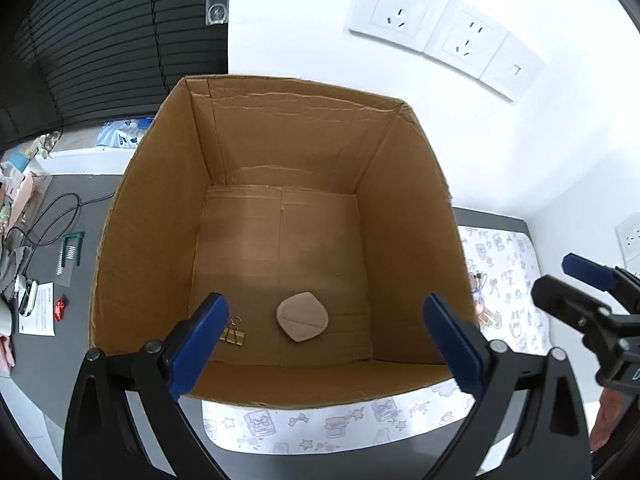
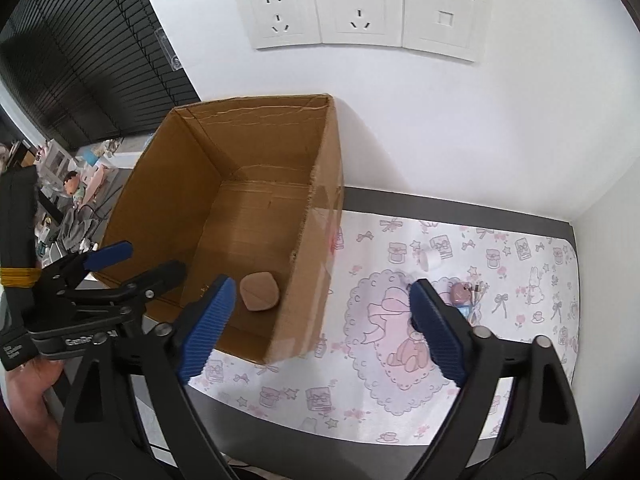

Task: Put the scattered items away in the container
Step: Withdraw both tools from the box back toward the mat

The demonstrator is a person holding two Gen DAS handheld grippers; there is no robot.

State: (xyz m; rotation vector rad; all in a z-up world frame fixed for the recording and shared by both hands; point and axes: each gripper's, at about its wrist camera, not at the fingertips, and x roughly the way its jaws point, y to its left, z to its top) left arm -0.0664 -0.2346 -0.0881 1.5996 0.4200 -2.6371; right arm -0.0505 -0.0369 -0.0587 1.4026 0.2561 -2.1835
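Right wrist view: both claws (left (image 2: 136, 264), right (image 2: 320, 308)) gape empty above patterned mat (image 2: 460, 412), white wall (image 2: 480, 128) behind.

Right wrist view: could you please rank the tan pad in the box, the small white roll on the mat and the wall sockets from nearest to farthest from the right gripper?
From the right gripper:
1. Tan pad, inside the box, left.
2. White roll, on the mat, ahead right.
3. Wall sockets, high on the wall.

Your left wrist camera looks steeply down past the left gripper (image 1: 326, 344) into the cardboard box (image 1: 160, 208), close above its near rim. Your right wrist camera looks down from further right, with the box (image 2: 320, 216) left of the right gripper (image 2: 320, 320). Both views share the box interior and the wall sockets (image 1: 444, 32).
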